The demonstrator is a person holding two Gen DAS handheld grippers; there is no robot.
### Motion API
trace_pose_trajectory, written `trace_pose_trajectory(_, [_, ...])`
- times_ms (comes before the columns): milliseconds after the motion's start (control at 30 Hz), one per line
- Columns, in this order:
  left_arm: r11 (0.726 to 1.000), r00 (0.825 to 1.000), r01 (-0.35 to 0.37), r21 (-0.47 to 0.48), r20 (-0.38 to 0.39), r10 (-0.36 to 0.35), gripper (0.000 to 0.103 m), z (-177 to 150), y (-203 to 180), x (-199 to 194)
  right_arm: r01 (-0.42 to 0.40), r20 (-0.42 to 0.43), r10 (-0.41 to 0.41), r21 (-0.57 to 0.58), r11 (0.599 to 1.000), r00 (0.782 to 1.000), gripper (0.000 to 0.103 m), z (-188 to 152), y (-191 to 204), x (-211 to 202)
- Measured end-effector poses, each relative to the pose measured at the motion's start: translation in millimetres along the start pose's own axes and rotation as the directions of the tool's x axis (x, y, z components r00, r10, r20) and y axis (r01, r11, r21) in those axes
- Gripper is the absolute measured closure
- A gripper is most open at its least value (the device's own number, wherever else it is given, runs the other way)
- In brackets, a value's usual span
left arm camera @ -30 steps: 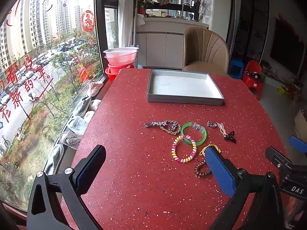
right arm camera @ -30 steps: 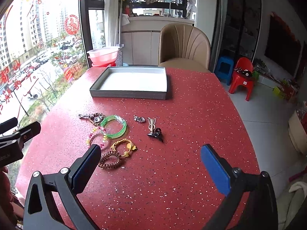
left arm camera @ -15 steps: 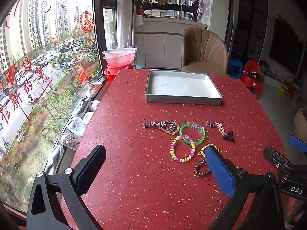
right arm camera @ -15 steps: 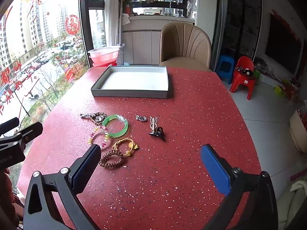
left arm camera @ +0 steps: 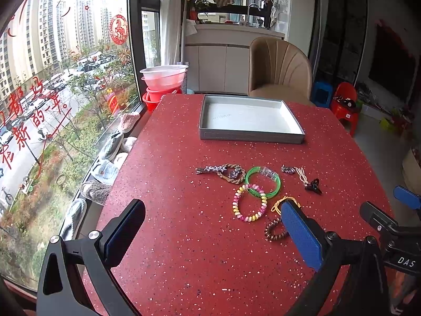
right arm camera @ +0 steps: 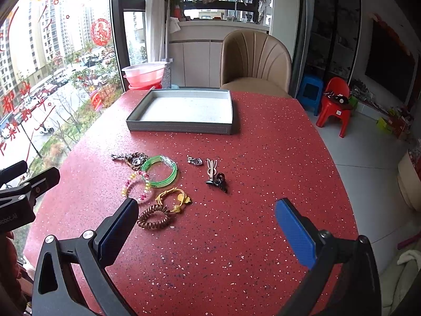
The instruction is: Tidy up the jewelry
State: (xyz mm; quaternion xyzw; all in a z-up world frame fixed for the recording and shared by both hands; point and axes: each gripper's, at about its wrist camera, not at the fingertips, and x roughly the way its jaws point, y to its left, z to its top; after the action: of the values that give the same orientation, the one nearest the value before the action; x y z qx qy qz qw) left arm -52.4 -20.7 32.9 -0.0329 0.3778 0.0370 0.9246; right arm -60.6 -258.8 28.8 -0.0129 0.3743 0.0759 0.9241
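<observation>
Red counter, loose jewelry, both claws spread

Red speckled stone counter (left arm camera: pixel 184 250) fills the left wrist view, with a shallow grey rectangular tray (left arm camera: pixel 251 138) at its far end. Nearer than the tray lies a loose cluster of jewelry: a translucent green plastic bangle (left arm camera: pixel 263 181), a pink-and-yellow spiral coil bracelet (left arm camera: pixel 249 202) just nearer and overlapping the bangle's rim, a braided tan cord bracelet (left arm camera: pixel 231 174) left of the bangle, and a brown spiral hair tie (left arm camera: pixel 275 233) nearest of all, partly hidden. The left claw (left arm camera: pixel 210 226) hangs above the counter on the near side of the tray, spread wide and holding nothing.

From the right wrist view, the tray (right arm camera: pixel 181 126) again sits at the counter's (right arm camera: pixel 236 250) far end. The green bangle (right arm camera: pixel 160 171), the brown hair tie (right arm camera: pixel 154 217), a yellow cord bracelet (right arm camera: pixel 173 197) and a black hair clip (right arm camera: pixel 218 180) lie nearer than the tray. The right claw (right arm camera: pixel 208 223) is spread wide, empty, nearer than the jewelry.
</observation>
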Motion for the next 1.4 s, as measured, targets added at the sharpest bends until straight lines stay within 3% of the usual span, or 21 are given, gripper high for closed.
trace_pose_trajectory(1400, [1.0,1.0,0.007,-0.01,-0.021,-0.007,0.0,-1.8,4.9,4.5,0.015,-0.001,-0.015,-0.005,1.0,1.0,0.0,3.5,0.7,-4.2])
